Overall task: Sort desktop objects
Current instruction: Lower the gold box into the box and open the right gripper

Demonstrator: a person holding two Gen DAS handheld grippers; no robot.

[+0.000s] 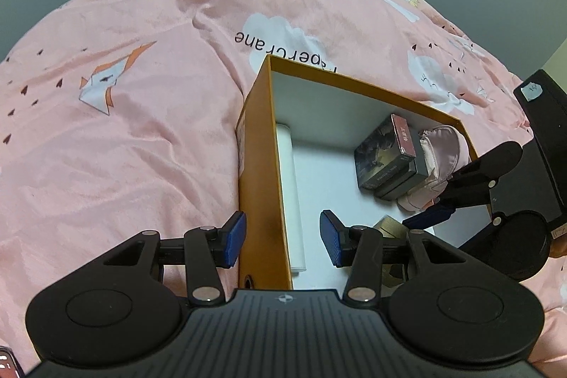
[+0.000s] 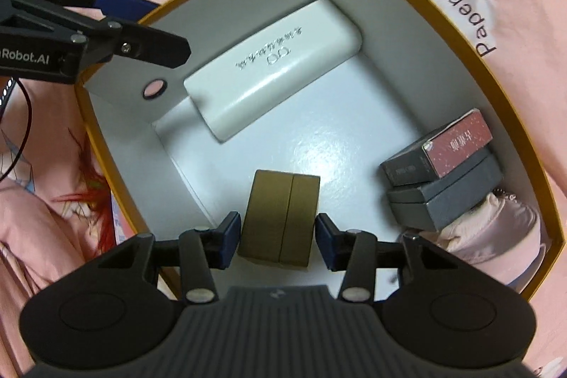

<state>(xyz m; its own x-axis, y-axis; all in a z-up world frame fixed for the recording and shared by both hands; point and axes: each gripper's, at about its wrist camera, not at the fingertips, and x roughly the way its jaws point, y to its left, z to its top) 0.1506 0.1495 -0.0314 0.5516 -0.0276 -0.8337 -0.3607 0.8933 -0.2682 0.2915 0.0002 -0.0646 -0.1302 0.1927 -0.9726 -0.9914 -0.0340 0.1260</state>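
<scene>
As far as the two views allow, the sorting is judged well advanced but unfinished.

Container: orange box (image 2: 443,20) with white interior, set on a bed under a pink quilt (image 1: 124,130).

Contents already lodged, right wrist view:
- white case (image 2: 273,69), laid flat toward 11 o'clock, along the wall with the finger hole.
- small pink-topped carton (image 2: 439,151), stacked on a grey box (image 2: 446,197), at 3 o'clock.
- pink pouch (image 2: 496,229), beneath and beside the stack, at 4 o'clock.

Item in hand: olive-brown box (image 2: 280,218), seen between the pads of the right hand-held gripper (image 2: 278,241) over the white floor, at 6 o'clock of the box interior. Both pads appear to lie against its side faces, so it is recorded as gripped; whether its base already rests on the floor cannot be told. Release is judged to be the step outstanding.

Left hand-held gripper (image 1: 283,238): jaws held apart astride the near orange wall, one pad outside and one inside, neither seen to press on it; nothing is carried. In the right wrist view it is found at 10 o'clock, at the box rim.

Remaining outside: a red fringed thing (image 2: 92,186) and a thin dark loop (image 2: 24,137) are noted on the quilt at 9 o'clock; whether they are to be sorted cannot be told.
</scene>
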